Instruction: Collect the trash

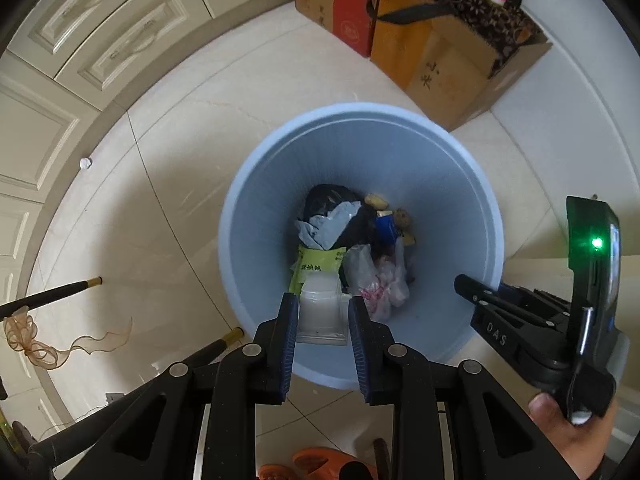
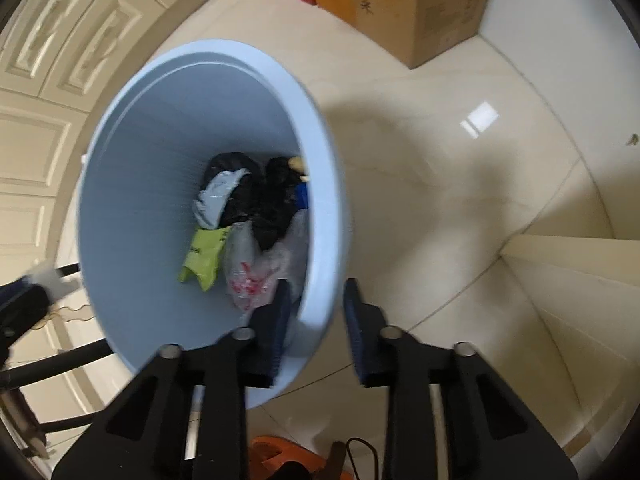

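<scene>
A pale blue trash bin (image 1: 256,184) stands on the tiled floor and holds black bags, a green packet (image 1: 318,266), a clear plastic bag (image 1: 380,280) and other scraps. My left gripper (image 1: 323,316) is shut on a small translucent white plastic container (image 1: 320,308) and holds it over the bin's near rim. My right gripper (image 2: 316,320) is open and empty, its jaws either side of the bin's right rim (image 2: 324,208). The right gripper also shows in the left wrist view (image 1: 472,292) at the right of the bin.
Cardboard boxes and a dark patterned bag (image 1: 440,40) stand behind the bin. Cream cabinet doors (image 1: 60,80) curve along the left. Black chair legs (image 1: 52,294) with a ribbon are at left. Orange slippers (image 1: 316,464) lie near me. A cream step (image 2: 568,280) is at right.
</scene>
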Motion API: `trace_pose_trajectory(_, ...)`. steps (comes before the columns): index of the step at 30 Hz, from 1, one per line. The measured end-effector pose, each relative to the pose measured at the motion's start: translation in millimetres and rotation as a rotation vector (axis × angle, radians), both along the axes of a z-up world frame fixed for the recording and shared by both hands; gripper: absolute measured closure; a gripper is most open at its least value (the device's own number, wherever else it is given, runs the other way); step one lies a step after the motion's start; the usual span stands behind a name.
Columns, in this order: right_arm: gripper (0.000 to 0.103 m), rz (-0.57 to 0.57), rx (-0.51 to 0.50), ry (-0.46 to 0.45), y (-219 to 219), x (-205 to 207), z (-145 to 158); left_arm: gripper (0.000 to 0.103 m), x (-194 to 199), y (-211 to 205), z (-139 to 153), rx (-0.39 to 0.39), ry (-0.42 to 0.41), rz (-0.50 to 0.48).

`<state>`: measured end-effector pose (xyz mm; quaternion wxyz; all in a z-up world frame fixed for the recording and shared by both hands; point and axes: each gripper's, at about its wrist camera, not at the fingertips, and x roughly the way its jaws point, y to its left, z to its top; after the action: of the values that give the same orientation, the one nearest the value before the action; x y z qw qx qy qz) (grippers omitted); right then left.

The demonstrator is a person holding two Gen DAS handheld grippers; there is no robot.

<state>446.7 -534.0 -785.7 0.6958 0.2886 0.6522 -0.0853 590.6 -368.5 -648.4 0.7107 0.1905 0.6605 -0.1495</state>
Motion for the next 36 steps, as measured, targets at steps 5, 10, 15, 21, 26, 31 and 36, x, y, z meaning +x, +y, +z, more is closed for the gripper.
trace_pose_trajectory(5, 0.082, 0.002, 0.005, -0.001, 0, -1, 2, 0.035, -6, 0, 9, 0.013, -0.054, -0.004)
trace_pose_trajectory(10, 0.081, -0.007, 0.001, -0.006, -1, -2, 3, 0.031, -14, 3, 27, 0.003, -0.079, 0.002)
trace_pose_trajectory(15, 0.08, -0.017, -0.011, -0.024, -1, -7, 24, 0.031, -28, 11, 61, -0.043, -0.099, 0.014)
trace_pose_trajectory(21, 0.072, -0.032, -0.032, -0.101, 5, -29, 83, 0.031, -62, 27, 129, -0.102, -0.217, 0.001)
trace_pose_trajectory(26, 0.041, -0.04, -0.048, -0.229, 19, -55, 157, 0.018, -112, 50, 212, -0.177, -0.381, 0.004)
trace_pose_trajectory(31, 0.026, 0.003, -0.104, -0.375, 46, -81, 248, 0.007, -178, 88, 288, -0.26, -0.543, 0.048)
trace_pose_trajectory(36, 0.016, 0.044, -0.161, -0.533, 73, -111, 336, 0.001, -256, 135, 348, -0.33, -0.661, 0.034)
